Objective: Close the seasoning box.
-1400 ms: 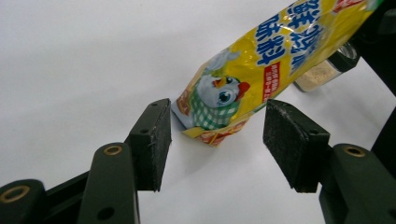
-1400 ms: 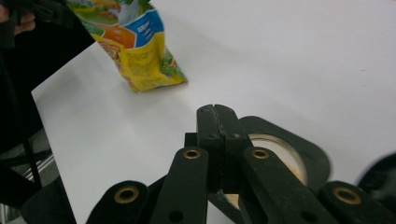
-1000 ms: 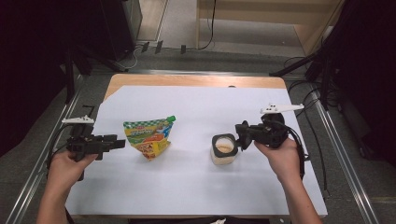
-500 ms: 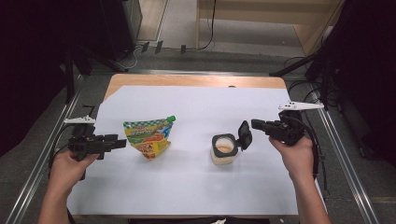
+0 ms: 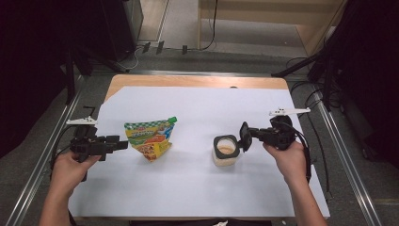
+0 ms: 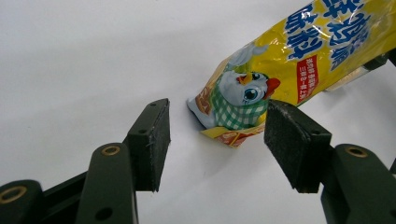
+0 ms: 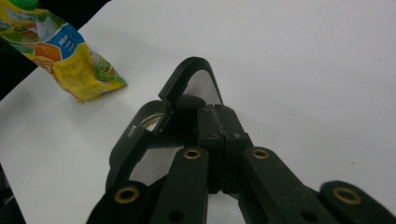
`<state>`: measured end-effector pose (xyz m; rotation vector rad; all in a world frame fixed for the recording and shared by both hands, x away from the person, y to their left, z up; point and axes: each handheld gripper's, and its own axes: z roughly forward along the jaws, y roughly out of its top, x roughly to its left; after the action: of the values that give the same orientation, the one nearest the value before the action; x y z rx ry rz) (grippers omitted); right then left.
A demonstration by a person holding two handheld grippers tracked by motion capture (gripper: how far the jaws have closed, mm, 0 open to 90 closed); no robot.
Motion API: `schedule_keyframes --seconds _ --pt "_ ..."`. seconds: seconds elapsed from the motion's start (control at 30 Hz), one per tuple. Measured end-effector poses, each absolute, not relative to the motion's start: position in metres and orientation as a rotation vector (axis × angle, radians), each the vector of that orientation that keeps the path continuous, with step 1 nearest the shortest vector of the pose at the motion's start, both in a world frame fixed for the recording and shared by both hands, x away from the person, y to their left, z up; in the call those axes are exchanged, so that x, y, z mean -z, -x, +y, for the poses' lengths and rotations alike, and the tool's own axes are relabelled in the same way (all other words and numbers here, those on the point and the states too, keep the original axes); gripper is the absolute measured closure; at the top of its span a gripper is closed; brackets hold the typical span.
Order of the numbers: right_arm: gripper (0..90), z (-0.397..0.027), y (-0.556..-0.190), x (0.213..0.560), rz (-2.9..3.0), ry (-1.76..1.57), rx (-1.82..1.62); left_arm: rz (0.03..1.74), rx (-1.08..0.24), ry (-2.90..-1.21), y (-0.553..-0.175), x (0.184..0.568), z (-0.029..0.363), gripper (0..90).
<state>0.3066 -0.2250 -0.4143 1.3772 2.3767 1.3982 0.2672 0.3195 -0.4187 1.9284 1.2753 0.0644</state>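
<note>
Right gripper (image 5: 244, 136) had its jaws pinched together on the black flip lid (image 5: 244, 137) of the jar (image 5: 225, 151), mid-table. Left gripper (image 5: 123, 144) sat open, just short of the pouch (image 5: 148, 138).

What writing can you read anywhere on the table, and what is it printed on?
Pouch, big blue Chinese characters along the yellow side: cut off by the frame edge, not safely readable.
Pouch, red panel with white Chinese print: too small to read.
Pouch, high view: label blurred.
Jar: no writing visible.
</note>
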Motion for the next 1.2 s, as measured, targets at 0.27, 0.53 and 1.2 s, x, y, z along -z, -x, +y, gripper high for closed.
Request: schedule_keyframes --seconds 0.27,0.53,1.2 --pt "90.0 -0.216 -0.305 0.417 2.412 -1.360 -1.396 1.279 -0.071 -1.913 -0.267 0.418 0.322 41.0" --pt "90.0 -0.207 -0.300 0.412 2.405 -1.308 -1.448 1.278 -0.064 -1.924 -0.268 0.419 0.321 40.9" --pt "90.0 -0.171 -0.297 0.430 2.557 -1.216 -1.373 1.283 -0.058 -1.924 -0.268 0.421 0.322 40.7"
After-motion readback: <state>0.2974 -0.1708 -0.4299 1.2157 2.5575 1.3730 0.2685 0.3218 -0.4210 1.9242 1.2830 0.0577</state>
